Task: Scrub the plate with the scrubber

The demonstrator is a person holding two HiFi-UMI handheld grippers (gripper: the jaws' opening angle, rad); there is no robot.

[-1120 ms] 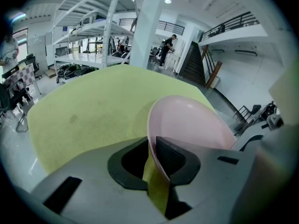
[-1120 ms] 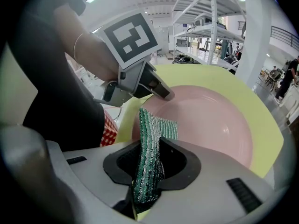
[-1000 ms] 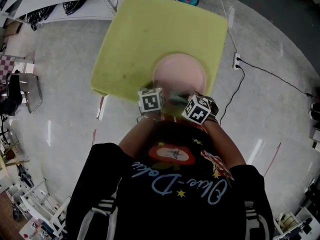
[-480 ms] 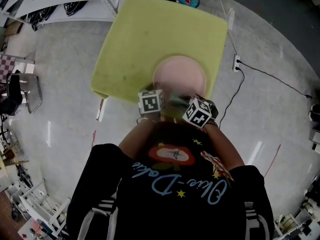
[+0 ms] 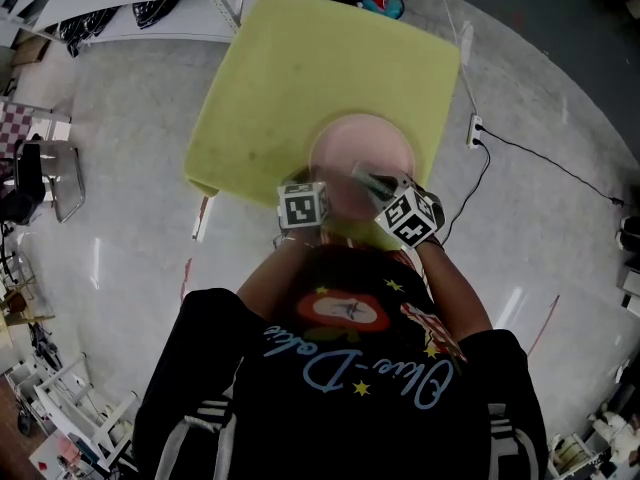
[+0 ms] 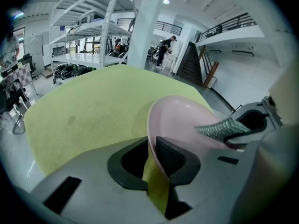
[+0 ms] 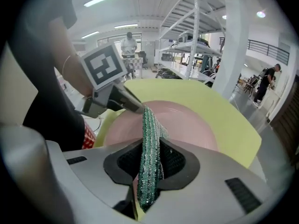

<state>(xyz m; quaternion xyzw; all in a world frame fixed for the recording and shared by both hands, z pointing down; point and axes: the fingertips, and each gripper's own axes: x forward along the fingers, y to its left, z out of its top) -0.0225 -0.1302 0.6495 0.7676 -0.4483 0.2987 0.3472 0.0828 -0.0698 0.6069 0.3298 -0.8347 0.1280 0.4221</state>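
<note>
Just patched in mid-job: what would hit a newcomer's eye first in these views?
First is the round pink plate at the near edge of the yellow-green square table, with its near rim pinched in the left tongs. Next is the green ribbed scrubber, gripped on edge in the right tongs and standing over the plate's face.

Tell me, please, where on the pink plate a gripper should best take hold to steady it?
Probably the near rim, from the person's side: the plate is wide and shallow, so only its thin edge fits the jaws. The left gripper pinches it there, leaving the face open to the scrubber.
</note>
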